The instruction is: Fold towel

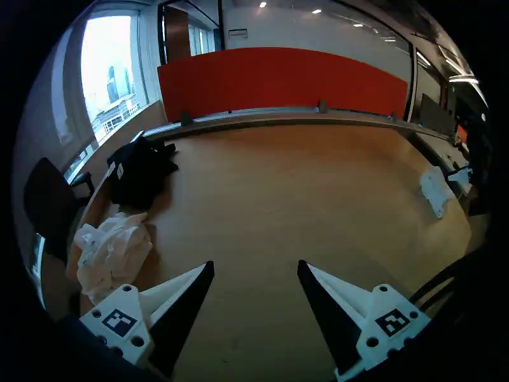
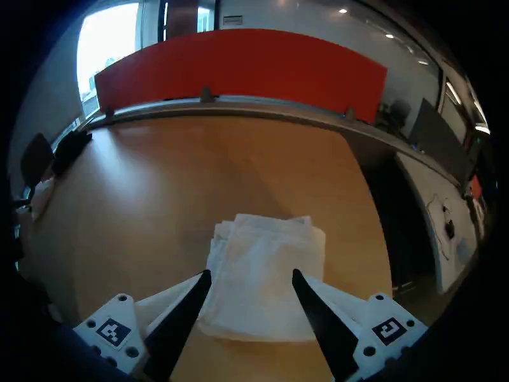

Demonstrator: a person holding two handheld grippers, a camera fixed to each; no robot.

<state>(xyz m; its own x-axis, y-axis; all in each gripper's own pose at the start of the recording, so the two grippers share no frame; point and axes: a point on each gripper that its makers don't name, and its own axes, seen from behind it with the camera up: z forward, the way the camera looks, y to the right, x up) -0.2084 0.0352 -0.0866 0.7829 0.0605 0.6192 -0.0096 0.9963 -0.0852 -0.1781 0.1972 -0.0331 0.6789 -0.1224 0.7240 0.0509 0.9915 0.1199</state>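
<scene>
A folded white towel (image 2: 264, 274) lies flat on the wooden table (image 2: 191, 178) in the right gripper view, in a neat layered stack. My right gripper (image 2: 249, 274) hangs open just above its near half, one finger over each side and neither pressing on it. In the left gripper view my left gripper (image 1: 256, 264) is open over the bare wooden table (image 1: 286, 191), with nothing between its fingers.
A crumpled heap of white cloth (image 1: 114, 251) sits at the table's left edge, with a black bag (image 1: 137, 172) behind it. A red divider panel (image 1: 280, 79) lines the far edge. A dark chair (image 1: 48, 204) stands left; a white desk (image 2: 439, 210) stands right.
</scene>
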